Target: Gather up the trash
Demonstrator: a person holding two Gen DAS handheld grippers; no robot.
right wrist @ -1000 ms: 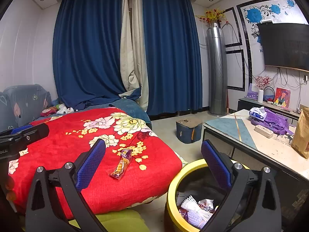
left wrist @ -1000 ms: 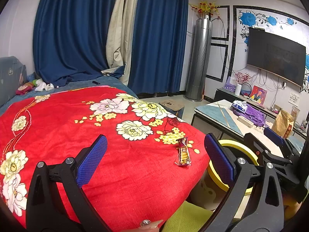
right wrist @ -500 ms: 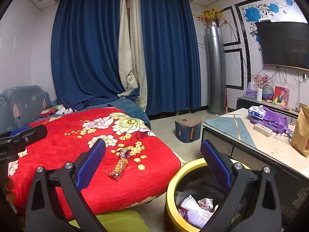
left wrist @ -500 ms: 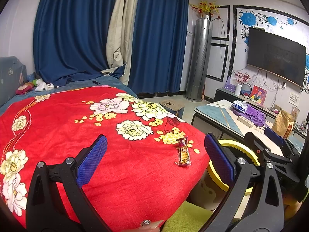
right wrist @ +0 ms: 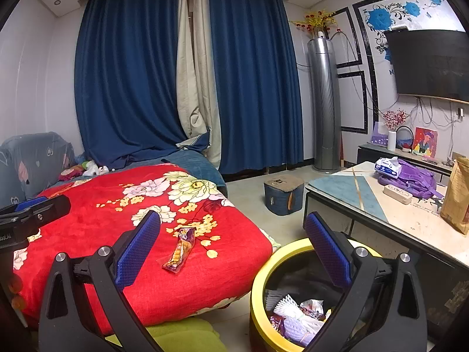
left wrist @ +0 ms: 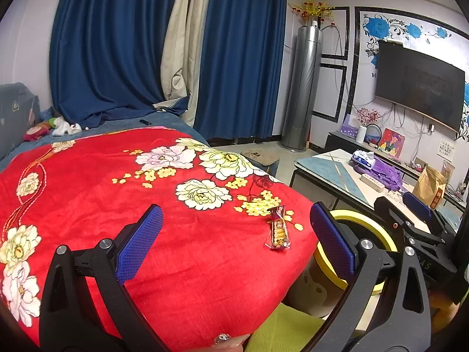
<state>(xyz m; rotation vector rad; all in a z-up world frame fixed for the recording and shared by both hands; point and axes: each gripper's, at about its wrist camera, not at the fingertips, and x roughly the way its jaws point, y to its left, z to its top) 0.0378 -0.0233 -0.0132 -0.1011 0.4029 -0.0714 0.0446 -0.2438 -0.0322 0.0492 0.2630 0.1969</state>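
Observation:
A snack wrapper (left wrist: 278,228) lies flat on the red flowered blanket (left wrist: 117,199) near its right front corner; it also shows in the right wrist view (right wrist: 180,249). A yellow-rimmed bin (right wrist: 263,267) with several pieces of trash inside stands on the floor right of the bed; its rim shows in the left wrist view (left wrist: 369,220). My left gripper (left wrist: 234,243) is open and empty above the blanket, the wrapper between its fingers but farther off. My right gripper (right wrist: 233,249) is open and empty, over the gap between bed and bin.
A low table (right wrist: 366,202) with a purple bag (right wrist: 410,176), a tissue pack and a brown paper bag (right wrist: 457,196) stands to the right. A small blue stool (right wrist: 283,195) sits on the floor beyond. Blue curtains (right wrist: 249,88) hang behind. A green cushion (right wrist: 181,334) lies below the bed edge.
The right gripper has tilted slightly upward, so the scene sits a little lower in its view. The left gripper has barely moved. Both stay open and empty.

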